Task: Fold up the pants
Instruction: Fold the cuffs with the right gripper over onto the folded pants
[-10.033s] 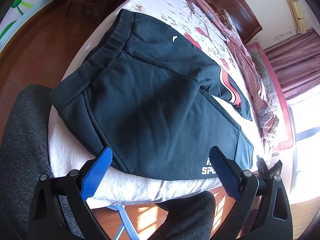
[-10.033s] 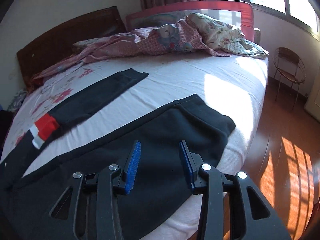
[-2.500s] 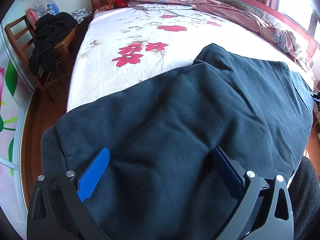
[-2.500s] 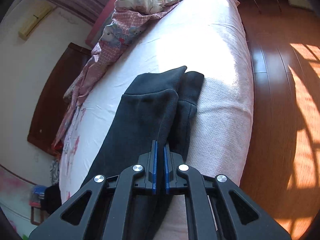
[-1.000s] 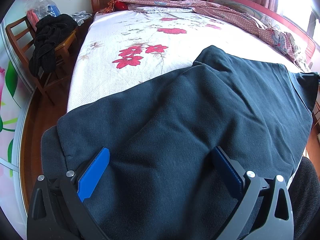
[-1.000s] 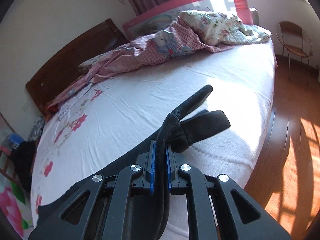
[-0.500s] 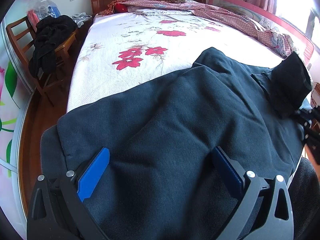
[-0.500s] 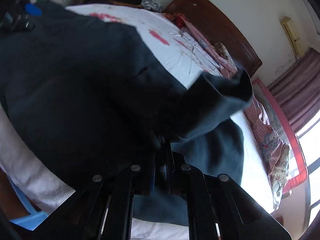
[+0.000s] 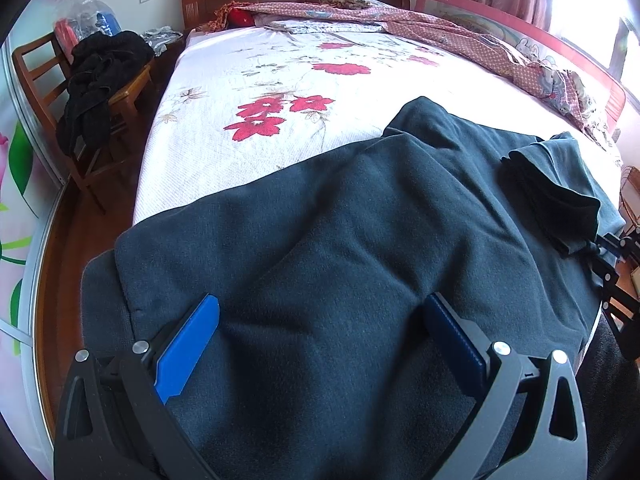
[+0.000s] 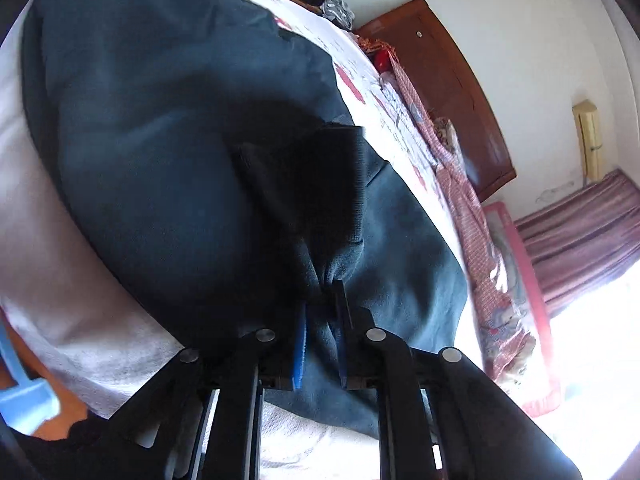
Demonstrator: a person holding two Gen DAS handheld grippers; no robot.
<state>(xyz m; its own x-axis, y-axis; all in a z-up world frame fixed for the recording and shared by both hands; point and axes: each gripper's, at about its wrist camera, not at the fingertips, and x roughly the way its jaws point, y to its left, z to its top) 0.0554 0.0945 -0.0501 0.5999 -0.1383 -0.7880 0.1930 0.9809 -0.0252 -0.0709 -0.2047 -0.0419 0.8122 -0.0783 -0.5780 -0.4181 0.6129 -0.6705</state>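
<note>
2 grippers: right hand-held gripper (image 10: pixel 320 320) clamps pants (image 9: pixel 360 240) cuff, left hand-held gripper (image 9: pixel 320 320) spread apart.

The pants (image 9: pixel 360 248) are dark navy, of thick fleecy cloth, and lie spread flat across the near end of the bed, one layer over another, with soft creases running through the middle. On the right, the leg ends (image 9: pixel 560 200) (ribbed cuffs, nearly black in shadow) are doubled back over the rest (image 10: pixel 320 184), bunched to a narrow pinch at their near edge.
</note>
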